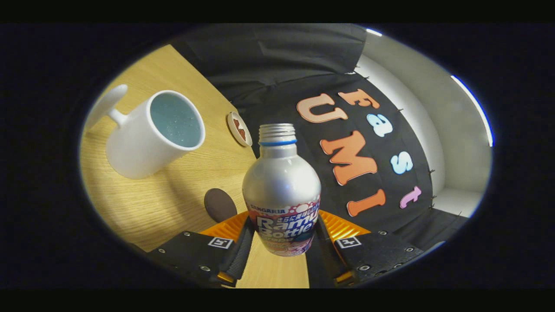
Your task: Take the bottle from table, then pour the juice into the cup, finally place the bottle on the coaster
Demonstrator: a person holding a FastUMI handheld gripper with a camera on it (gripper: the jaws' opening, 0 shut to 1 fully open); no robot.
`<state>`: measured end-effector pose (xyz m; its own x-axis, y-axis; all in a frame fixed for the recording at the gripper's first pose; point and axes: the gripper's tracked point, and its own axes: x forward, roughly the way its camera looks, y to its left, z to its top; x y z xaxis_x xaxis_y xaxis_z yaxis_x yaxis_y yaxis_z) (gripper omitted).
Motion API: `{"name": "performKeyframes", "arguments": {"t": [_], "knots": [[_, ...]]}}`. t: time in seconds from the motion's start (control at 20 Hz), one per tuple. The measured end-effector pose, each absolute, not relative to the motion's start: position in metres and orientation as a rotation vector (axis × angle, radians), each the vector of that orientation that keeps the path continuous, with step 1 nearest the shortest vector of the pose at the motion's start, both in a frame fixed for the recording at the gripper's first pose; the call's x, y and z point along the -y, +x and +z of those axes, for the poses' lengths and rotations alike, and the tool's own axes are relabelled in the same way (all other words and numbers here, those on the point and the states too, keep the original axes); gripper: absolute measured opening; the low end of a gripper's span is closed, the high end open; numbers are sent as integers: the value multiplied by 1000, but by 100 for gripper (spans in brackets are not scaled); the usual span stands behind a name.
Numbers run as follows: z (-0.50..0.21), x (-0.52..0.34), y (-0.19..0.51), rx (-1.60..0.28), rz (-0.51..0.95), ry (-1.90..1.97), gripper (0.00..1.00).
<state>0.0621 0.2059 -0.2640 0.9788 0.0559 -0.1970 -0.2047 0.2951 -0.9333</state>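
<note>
- Beneath everything, the desk is a light wood-grain top that appears steeply tilted in the gripper view; its far edge runs diagonally against the black cloth wall of the booth, and a pale wall panel rises beyond the cloth.
- The gripper has two black fingers with orange ribbed backing and small square markers on their bodies; they are clenched on the bottle, one finger pressing each side of its lower body.
- The bottle is silver metal with a rounded shoulder and a printed label band around its lower half; it sits between the fingers, clear of the desk surface as far as the view shows; its threaded neck has a blue ring and is uncapped, pointing away from the fingers.
- The cup is a white mug standing on the desk, well beyond the fingers and to the left of the bottle; its handle points away from the bottle; the inside looks pale blue-grey with small specks, though whether that is liquid I cannot tell.
- A dark round coaster lies flat on the desk just ahead of the left finger, between the cup and the bottle, apart from both.
- A small round dish with a pale rim and red-brown inside sits near the desk's far edge, beside the cup's rim and just left of the bottle's neck.
</note>
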Motion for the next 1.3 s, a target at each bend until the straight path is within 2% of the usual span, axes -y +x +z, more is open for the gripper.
{"name": "performKeyframes", "arguments": {"t": [1.3], "knots": [[-231,-233,54,114,223,-1689,71]]}}
